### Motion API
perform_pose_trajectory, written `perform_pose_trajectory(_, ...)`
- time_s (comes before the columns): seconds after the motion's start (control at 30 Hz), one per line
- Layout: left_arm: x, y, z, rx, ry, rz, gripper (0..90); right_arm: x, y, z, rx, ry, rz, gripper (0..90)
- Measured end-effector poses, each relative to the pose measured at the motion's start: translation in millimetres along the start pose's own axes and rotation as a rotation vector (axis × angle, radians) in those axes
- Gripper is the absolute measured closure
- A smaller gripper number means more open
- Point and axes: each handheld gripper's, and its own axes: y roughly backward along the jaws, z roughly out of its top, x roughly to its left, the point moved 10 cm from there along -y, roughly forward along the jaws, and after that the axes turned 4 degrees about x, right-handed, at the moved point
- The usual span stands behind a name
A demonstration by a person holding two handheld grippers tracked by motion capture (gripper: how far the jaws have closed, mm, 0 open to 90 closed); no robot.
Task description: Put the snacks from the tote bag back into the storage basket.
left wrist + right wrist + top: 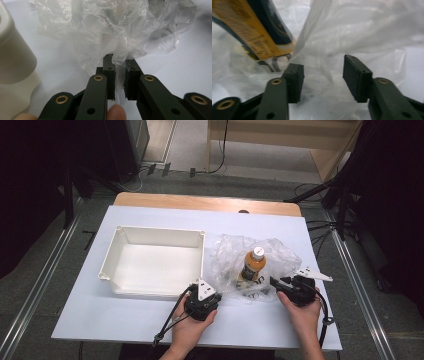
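One white tray (116,270) on the table (80,315), holding nothing, with one clear plastic bag (280,251) just beside it at its 3 o'clock; one orange bottle (251,265) with a white cap stands in the bag. Left gripper (212,292), hand beneath it at the tray's 5 o'clock corner, jaws pinched tight on the bag's near edge (120,60). Right gripper (274,282) at the bottle's 4 o'clock, aimed toward 9 o'clock, jaws parted with loose film between the pads (357,77), nothing clamped
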Motion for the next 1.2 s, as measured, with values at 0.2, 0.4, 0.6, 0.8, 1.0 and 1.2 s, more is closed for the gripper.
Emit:
perform_pose_trajectory(0.2, -0.4, -0.1, -0.4, 0.003, -0.005, -0.001, 82.2, 1.0, 22.8, 4.9, -0.059, 0.005, -0.028, 32.6)
perform_pose_trajectory(0.4, -0.9, -0.2, -0.3, 0.003, -0.006, -0.003, 82.2, 7.1, 39.1, 20.7, -0.14, 0.028, -0.048, 24.2)
perform_pose_trajectory(0.6, -1.3, -0.6, 0.0, 0.0, -0.007, -0.002, 82.3, 16.2, 62.9, 46.9, -0.239, 0.041, -0.017, 20.0)
perform_pose_trajectory(0.8, -1.3, -0.9, 0.0, 0.003, -0.004, -0.002, 82.3, 22.5, 81.5, 76.8, -0.322, 0.045, -0.041, 19.9)
perform_pose_trajectory(1.0, -1.6, -1.3, -0.4, 0.005, -0.006, 0.001, 82.5, 18.5, 81.9, 95.2, -0.386, 0.014, -0.044, 41.0)
perform_pose_trajectory(1.2, -1.5, -1.3, -0.7, 0.01, -0.017, 0.001, 82.6, 11.0, 44.4, 89.4, -0.29, 0.054, -0.114, 84.8)
